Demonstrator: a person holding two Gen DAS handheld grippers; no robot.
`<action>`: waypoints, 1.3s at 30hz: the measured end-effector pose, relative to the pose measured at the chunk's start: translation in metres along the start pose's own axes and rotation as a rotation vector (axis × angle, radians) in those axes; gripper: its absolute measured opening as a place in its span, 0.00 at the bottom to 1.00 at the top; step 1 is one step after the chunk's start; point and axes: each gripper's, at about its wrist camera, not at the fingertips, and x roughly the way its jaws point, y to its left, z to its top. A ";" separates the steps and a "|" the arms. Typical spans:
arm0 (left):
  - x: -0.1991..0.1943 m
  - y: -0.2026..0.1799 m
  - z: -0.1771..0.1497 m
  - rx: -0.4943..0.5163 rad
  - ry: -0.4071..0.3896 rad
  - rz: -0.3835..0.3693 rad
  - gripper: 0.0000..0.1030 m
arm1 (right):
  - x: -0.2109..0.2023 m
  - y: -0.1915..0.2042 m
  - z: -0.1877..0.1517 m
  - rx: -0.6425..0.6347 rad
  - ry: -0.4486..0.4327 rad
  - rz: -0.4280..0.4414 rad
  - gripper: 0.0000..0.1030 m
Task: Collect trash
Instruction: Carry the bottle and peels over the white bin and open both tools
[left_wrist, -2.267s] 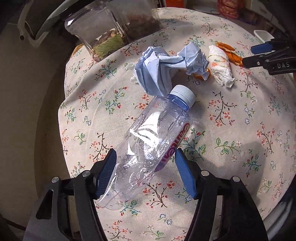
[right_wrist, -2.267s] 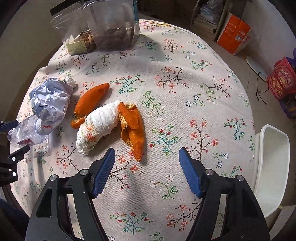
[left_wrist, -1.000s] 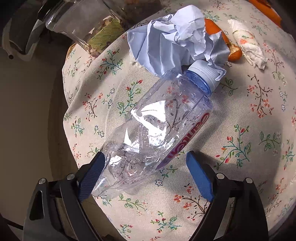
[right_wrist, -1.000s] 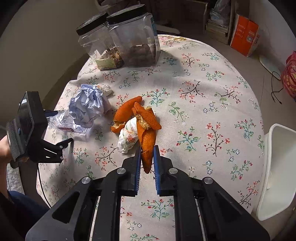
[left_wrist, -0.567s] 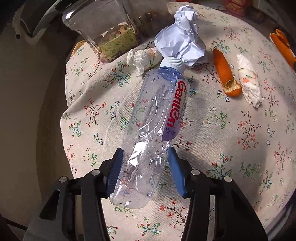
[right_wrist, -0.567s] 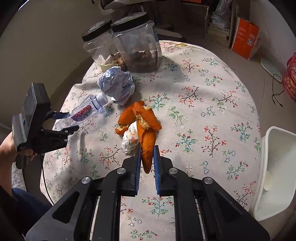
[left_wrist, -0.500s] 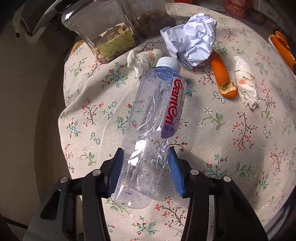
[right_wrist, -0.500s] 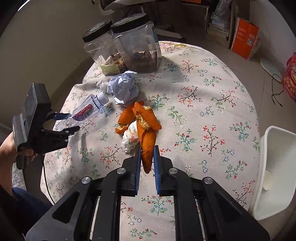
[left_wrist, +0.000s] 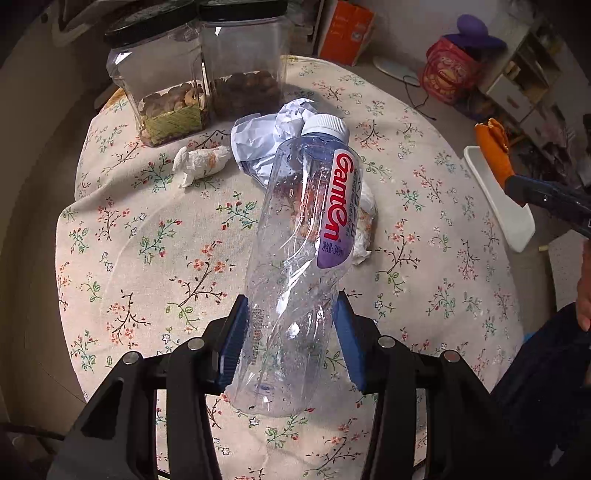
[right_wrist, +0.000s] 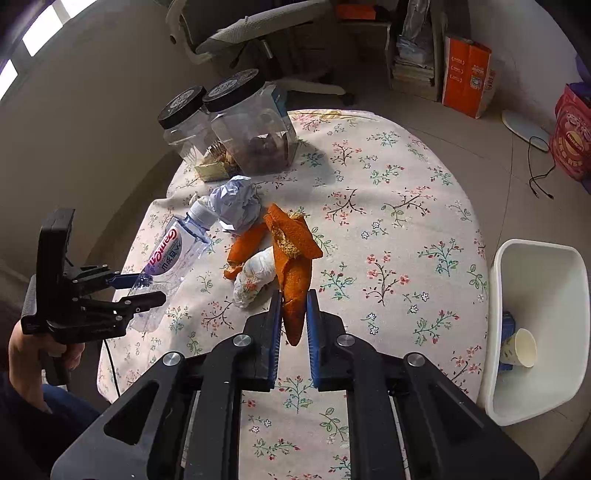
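Note:
My left gripper (left_wrist: 291, 321) is shut on a crushed clear plastic bottle (left_wrist: 303, 258) with a white cap, held above the floral tablecloth (left_wrist: 147, 240); it also shows in the right wrist view (right_wrist: 166, 266). My right gripper (right_wrist: 291, 314) is shut on an orange peel (right_wrist: 293, 258), lifted over the table; the peel shows in the left wrist view (left_wrist: 493, 147). On the table lie a crumpled blue-white paper ball (right_wrist: 234, 203), a second orange peel (right_wrist: 245, 247), a rolled stained tissue (right_wrist: 255, 280) and a small tissue wad (left_wrist: 201, 162).
Two clear jars with black lids (right_wrist: 236, 129) stand at the table's far side. A white bin (right_wrist: 539, 332) holding a paper cup (right_wrist: 519, 352) stands on the floor right of the table. An office chair, orange box and cable are beyond.
Both grippers have risen. The bottle has lifted off the cloth and tilted more upright. The peel has moved up and towards the white bin.

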 end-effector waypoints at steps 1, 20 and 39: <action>-0.003 -0.002 0.004 -0.008 -0.015 -0.019 0.45 | -0.004 -0.003 0.000 0.005 -0.007 0.002 0.12; -0.007 -0.151 0.069 -0.030 -0.206 -0.165 0.46 | -0.066 -0.085 -0.013 0.153 -0.124 -0.070 0.12; 0.066 -0.315 0.100 0.007 -0.196 -0.320 0.46 | -0.114 -0.206 -0.047 0.413 -0.174 -0.329 0.12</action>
